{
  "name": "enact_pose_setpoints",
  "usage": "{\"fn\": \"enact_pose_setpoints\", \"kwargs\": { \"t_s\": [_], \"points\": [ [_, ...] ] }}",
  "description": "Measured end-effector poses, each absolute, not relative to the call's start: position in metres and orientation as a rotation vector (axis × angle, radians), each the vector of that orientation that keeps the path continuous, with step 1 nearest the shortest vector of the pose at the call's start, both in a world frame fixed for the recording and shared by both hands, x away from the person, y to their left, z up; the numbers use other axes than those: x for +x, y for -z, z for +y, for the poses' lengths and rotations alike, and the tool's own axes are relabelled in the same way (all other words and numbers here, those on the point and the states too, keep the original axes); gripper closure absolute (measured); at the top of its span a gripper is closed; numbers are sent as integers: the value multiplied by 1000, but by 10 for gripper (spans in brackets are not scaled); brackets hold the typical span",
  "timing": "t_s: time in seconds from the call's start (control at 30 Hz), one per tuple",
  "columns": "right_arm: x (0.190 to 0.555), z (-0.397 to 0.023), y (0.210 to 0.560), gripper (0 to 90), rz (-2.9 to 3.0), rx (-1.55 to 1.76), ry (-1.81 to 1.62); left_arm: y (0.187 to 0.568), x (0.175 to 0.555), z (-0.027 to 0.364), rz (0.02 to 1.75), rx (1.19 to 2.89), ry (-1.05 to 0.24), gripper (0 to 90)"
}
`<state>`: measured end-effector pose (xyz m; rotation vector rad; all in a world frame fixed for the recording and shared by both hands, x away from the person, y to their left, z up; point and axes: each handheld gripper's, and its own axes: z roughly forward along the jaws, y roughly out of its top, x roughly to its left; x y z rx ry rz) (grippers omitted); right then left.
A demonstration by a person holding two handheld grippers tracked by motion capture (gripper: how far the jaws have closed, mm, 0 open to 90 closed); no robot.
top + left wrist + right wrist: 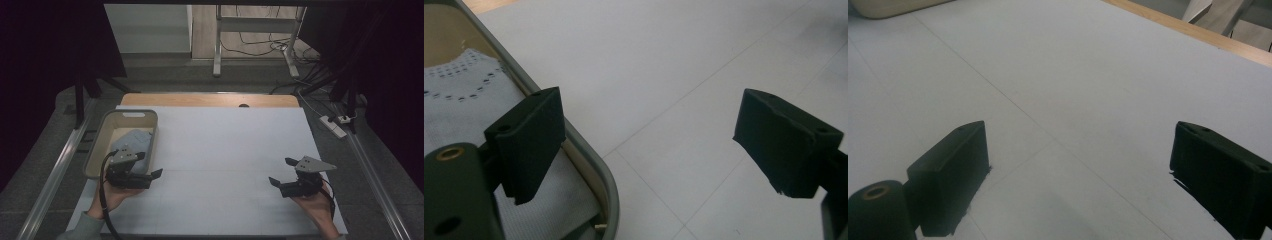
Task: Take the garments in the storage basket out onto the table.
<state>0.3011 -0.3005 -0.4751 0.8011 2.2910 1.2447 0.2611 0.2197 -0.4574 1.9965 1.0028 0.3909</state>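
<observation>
- A pale blue-grey cloth (131, 140) lies folded inside a beige plastic basin (98, 145) at the left edge of the white table (225, 150)
- In the left gripper view the cloth (454, 100) shows a fine woven texture and a curved row of small punched holes, like an eyelet trim
- The basin is a rounded rectangle with a thin grey-looking rim (589, 160); a handle slot shows in its far wall
- The basin's long axis runs from the person's side toward the far edge of the table, leaning slightly right at the far end; the cloth fills its right and near part, leaving bare bottom at the far left
- Which way the cloth itself points is hard to tell, as it is a rumpled fold
- The left gripper (150, 177) is held in a hand just at the basin's near right corner, its jaws spread wide and pointing right across the table, nothing between them; one jaw hangs over the cloth and rim, the other over bare table
- The right gripper (281, 175) sits in the other hand well apart on the right, jaws spread and empty, pointing left over the table surface
</observation>
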Motion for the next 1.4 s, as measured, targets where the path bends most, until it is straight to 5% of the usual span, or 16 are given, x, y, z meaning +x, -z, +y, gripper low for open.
{"fn": "enact_pose_setpoints", "kwargs": {
  "t_s": [1.4],
  "points": [
    [302,-298,478,82,2296,810,-1221,436,272,235,1002,1973,-383,143]
  ]
}}
